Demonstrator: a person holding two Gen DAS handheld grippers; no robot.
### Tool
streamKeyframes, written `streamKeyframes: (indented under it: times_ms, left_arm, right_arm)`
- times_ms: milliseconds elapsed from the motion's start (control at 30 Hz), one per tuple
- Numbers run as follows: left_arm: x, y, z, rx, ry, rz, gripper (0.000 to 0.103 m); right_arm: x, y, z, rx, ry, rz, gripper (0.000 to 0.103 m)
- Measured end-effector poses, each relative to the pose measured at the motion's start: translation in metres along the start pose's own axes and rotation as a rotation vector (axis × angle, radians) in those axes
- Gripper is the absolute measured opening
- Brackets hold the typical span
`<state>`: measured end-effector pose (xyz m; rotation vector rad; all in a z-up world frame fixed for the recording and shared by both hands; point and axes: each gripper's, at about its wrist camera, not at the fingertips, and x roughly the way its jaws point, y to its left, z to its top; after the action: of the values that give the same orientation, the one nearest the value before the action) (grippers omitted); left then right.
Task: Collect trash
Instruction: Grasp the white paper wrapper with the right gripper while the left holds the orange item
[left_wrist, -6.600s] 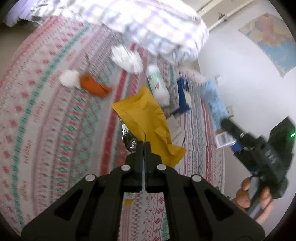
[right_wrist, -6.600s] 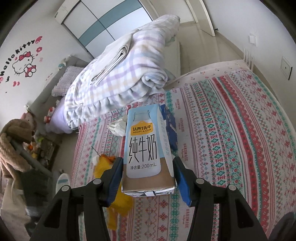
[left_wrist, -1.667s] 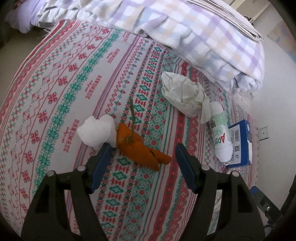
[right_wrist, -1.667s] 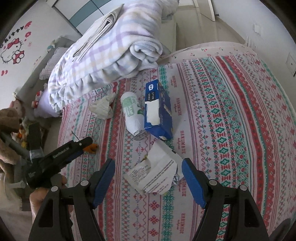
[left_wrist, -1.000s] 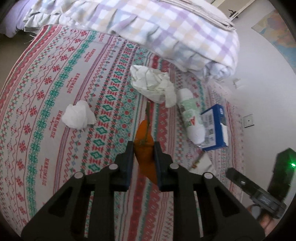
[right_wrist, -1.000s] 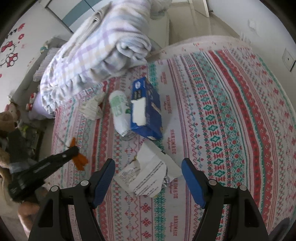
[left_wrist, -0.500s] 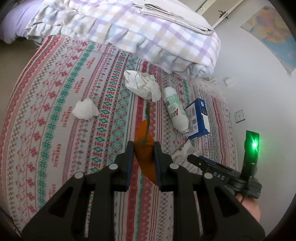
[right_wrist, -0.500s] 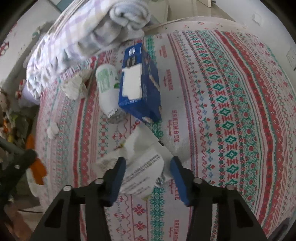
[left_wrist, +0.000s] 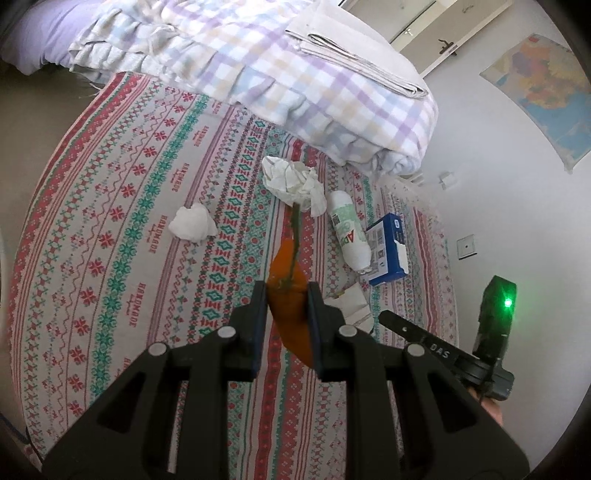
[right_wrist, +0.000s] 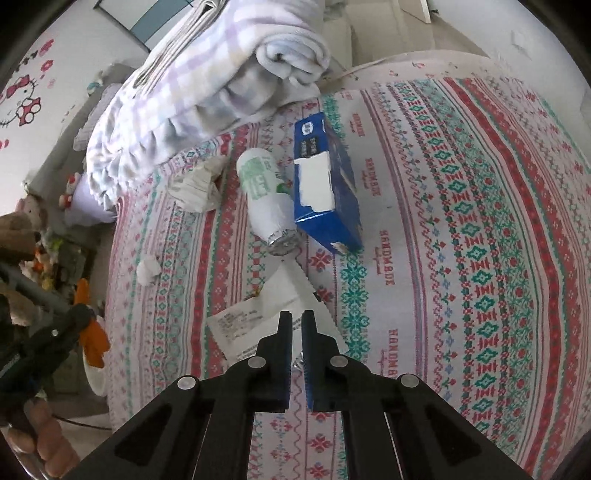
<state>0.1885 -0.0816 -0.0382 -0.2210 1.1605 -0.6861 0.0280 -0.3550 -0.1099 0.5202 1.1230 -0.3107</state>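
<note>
Two pieces of trash are being gripped at this moment. An orange peel (left_wrist: 290, 314), with a thin green stem sticking up at 12 o'clock, is hanging pinched between the narrowly spaced jaws of the left gripper (left_wrist: 284, 295), lifted above the patterned bedspread (left_wrist: 110, 258). Over in the right wrist view, the right gripper (right_wrist: 296, 319) is pressing down on a crumpled white receipt (right_wrist: 255, 317) lying on the bedspread; its jaws have just been closing and are now standing almost together, with the paper's edge between them.

Around the receipt, a white bottle with green print (right_wrist: 264, 192) is lying on its side at 12 o'clock, touching a blue box (right_wrist: 325, 184) just to its right. A crumpled paper wad (right_wrist: 195, 184) is sitting at 11 o'clock from the bottle, and a small white tissue (right_wrist: 147, 267) is lying well apart at 9 o'clock. Beyond all this, a folded checked blanket (right_wrist: 207, 85) is piled at the top of the bed. Fingers (right_wrist: 48, 439) of the person's left hand are showing at 8 o'clock.
</note>
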Motion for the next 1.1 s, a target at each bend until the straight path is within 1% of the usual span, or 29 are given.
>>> streamKeyframes:
  times_ms: [33,67,100,133,167,200,233,267,333,367,433,467,500,533,567,600,733,933,1100]
  left_arm:
    - [-0.001,0.000,0.000,0.000,0.000,-0.002,0.022]
    - [-0.002,0.000,-0.001,0.001,0.002,-0.005,0.022]
    - [-0.003,0.000,-0.001,0.001,0.002,-0.006,0.022]
    - [-0.004,0.000,-0.001,0.004,0.002,-0.005,0.022]
    - [-0.004,0.000,-0.001,0.006,0.002,-0.002,0.022]
    - [-0.004,-0.001,-0.002,0.007,0.003,-0.001,0.022]
    - [-0.004,0.000,-0.002,0.008,0.003,0.000,0.022]
    - [-0.005,0.000,-0.002,0.009,0.004,0.000,0.022]
    - [-0.005,0.000,-0.002,0.009,0.003,0.002,0.022]
    - [-0.005,0.000,-0.002,0.009,0.002,0.003,0.022]
    - [-0.006,0.000,-0.001,0.007,0.001,0.002,0.022]
    - [-0.006,0.001,-0.001,0.007,0.001,0.001,0.022]
    - [-0.006,0.001,-0.001,0.007,0.001,0.002,0.022]
    - [-0.007,0.001,-0.001,0.006,0.000,0.003,0.022]
    - [-0.007,0.001,-0.002,0.005,0.001,0.003,0.022]
    - [-0.007,0.002,-0.001,0.002,0.001,0.003,0.022]
    - [-0.009,0.005,-0.001,-0.011,0.004,-0.004,0.022]
    - [-0.015,0.008,0.002,-0.021,-0.007,-0.012,0.022]
    - [-0.019,0.010,0.004,-0.024,-0.014,-0.017,0.022]
  right_arm:
    - [0.001,0.001,0.002,0.004,0.002,-0.007,0.007]
    - [0.003,0.001,0.002,0.009,0.007,-0.019,0.010]
    - [0.008,0.002,0.003,0.011,0.018,-0.024,0.018]
    - [0.014,0.003,0.004,0.012,0.040,-0.022,0.024]
    - [0.018,0.004,0.004,0.020,0.053,-0.010,0.038]
    - [0.023,0.005,0.002,0.028,0.056,-0.007,0.057]
    - [0.026,0.007,0.000,0.028,0.056,-0.020,0.063]
    - [0.028,0.009,0.000,0.016,0.053,-0.047,0.065]
    - [0.034,0.016,-0.004,-0.031,0.056,-0.109,0.066]
    - [0.035,0.020,-0.006,-0.056,0.044,-0.127,0.066]
    - [0.039,0.030,-0.012,-0.122,0.038,-0.185,0.064]
    - [0.040,0.035,-0.014,-0.145,0.031,-0.199,0.058]
    - [0.041,0.041,-0.018,-0.180,0.022,-0.219,0.043]
    - [0.042,0.044,-0.019,-0.199,0.016,-0.223,0.033]
    - [0.041,0.046,-0.020,-0.207,0.010,-0.211,0.014]
    - [0.039,0.047,-0.019,-0.201,0.010,-0.188,0.005]
    - [0.025,0.046,-0.019,-0.180,-0.010,-0.123,0.002]
    - [-0.009,0.055,-0.017,-0.182,-0.092,-0.017,0.001]
    - [-0.027,0.058,-0.016,-0.191,-0.136,0.019,0.001]
